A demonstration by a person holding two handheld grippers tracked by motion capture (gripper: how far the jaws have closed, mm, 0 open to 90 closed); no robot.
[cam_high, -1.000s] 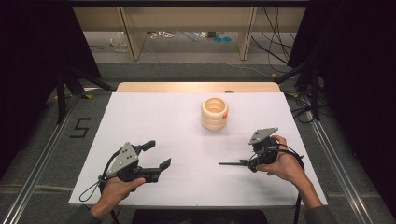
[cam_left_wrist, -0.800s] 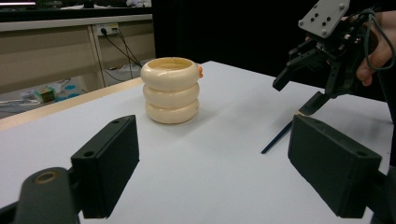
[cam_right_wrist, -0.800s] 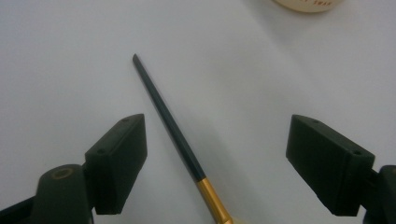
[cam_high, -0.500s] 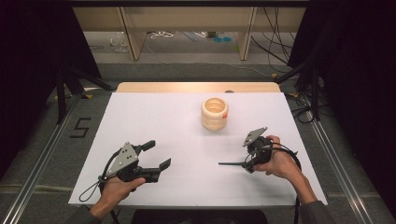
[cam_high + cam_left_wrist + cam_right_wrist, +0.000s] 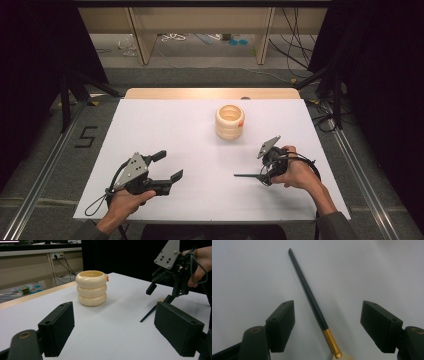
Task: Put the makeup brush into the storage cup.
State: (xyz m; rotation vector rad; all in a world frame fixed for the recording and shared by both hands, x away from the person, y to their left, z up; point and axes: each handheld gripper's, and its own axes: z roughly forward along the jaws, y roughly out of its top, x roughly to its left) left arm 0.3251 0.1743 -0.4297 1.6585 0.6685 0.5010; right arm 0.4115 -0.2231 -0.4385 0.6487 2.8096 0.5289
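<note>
Brush (image 5: pixel 312 300) lies untouched between the right claw's (image 5: pixel 327 325) wide jaws, which have been closing.

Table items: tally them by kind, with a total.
Cream ringed holder: 1
Dark stick with a gold end: 1
Hand-held claws: 2, left claw and right claw
Total: 4

Matt dark brush handle (image 5: pixel 308 292) with glossy gold ferrule (image 5: pixel 331 342).
</note>
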